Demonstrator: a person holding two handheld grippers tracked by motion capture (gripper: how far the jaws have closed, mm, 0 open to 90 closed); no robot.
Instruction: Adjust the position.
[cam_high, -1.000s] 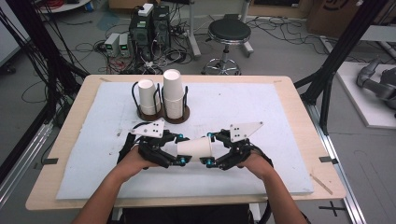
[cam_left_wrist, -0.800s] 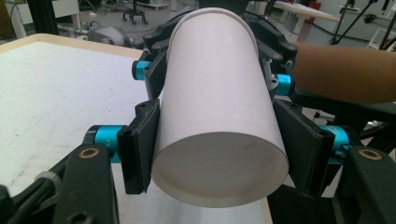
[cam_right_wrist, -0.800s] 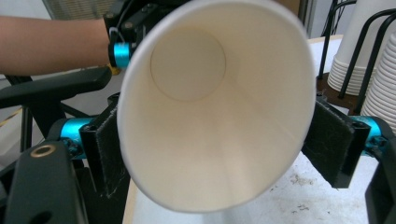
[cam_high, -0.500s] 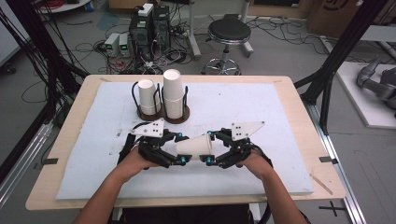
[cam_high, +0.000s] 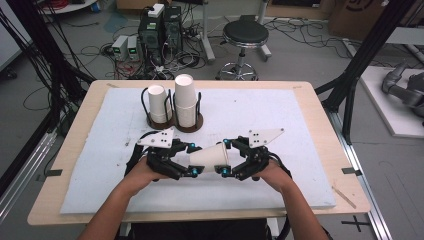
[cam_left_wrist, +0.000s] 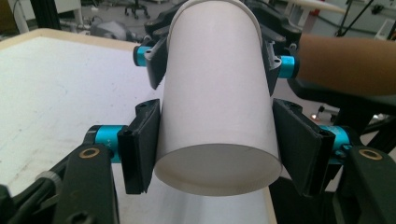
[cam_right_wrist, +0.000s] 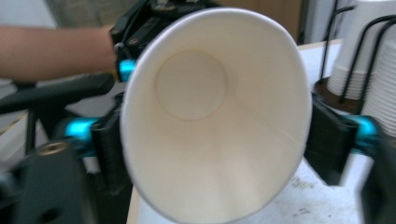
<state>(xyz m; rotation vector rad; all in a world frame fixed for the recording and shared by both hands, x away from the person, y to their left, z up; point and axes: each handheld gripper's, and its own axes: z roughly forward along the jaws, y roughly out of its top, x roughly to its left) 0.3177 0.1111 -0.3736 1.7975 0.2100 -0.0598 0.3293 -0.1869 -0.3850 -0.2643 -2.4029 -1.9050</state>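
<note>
A white paper cup (cam_high: 210, 156) lies on its side in the air just above the white mat, held between both grippers. My left gripper (cam_high: 192, 159) is shut on its narrow base end; in the left gripper view its black pads (cam_left_wrist: 140, 149) press the cup (cam_left_wrist: 215, 102) from both sides, and its jaws have just been closing on it. My right gripper (cam_high: 225, 158) holds the wide mouth end. Its jaws have just been opening a little, and its pads (cam_right_wrist: 329, 140) still lie against the rim of the cup (cam_right_wrist: 210, 140), whose inside faces the camera.
A round wooden holder (cam_high: 172, 123) with black wire loops stands at the back left of the mat (cam_high: 280, 120), carrying two stacks of white cups (cam_high: 184, 100). The wooden table edge (cam_high: 200, 215) runs below the hands. A stool (cam_high: 245, 35) and cables lie beyond the table.
</note>
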